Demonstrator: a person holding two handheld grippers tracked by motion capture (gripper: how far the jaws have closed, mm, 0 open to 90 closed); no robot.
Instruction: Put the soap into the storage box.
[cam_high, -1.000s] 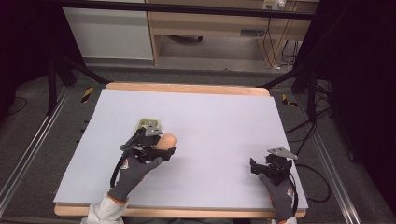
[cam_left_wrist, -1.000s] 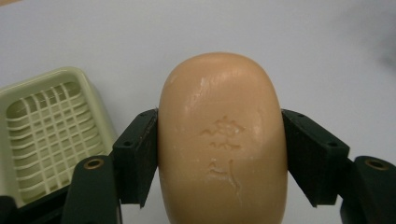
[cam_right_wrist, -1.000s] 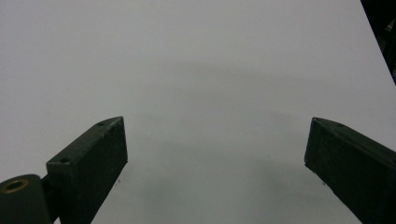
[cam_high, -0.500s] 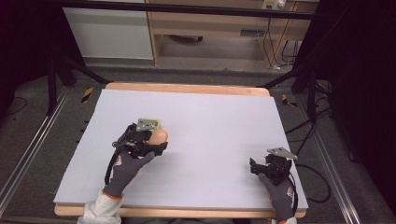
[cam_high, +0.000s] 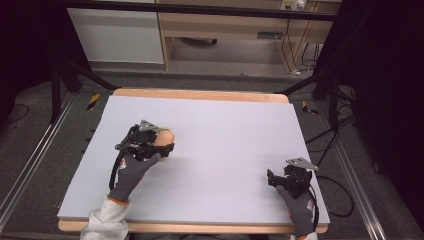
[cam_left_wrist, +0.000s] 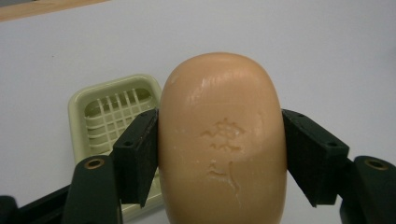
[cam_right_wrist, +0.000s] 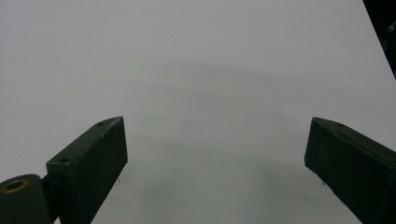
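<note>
Since the earlier frames, we see the left tongs (cam_high: 159, 145) carry the soap (cam_high: 165, 138) leftward and slightly farther up the white counter (cam_high: 225, 130), gloved hand (cam_high: 132, 167) angled forward. The right tongs (cam_high: 275, 179) rest near the counter's near right corner. From the left gripper view, both jaws clamp the tan soap bar's (cam_left_wrist: 222, 140) sides; a pale green soap dish (cam_left_wrist: 109, 116) lies behind and left. From the right gripper view, the jaws stand wide apart over bare counter.

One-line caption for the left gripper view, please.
Left gripper clamps an orange-tan soap bar above the white table, pale green slatted soap dish behind it.
</note>
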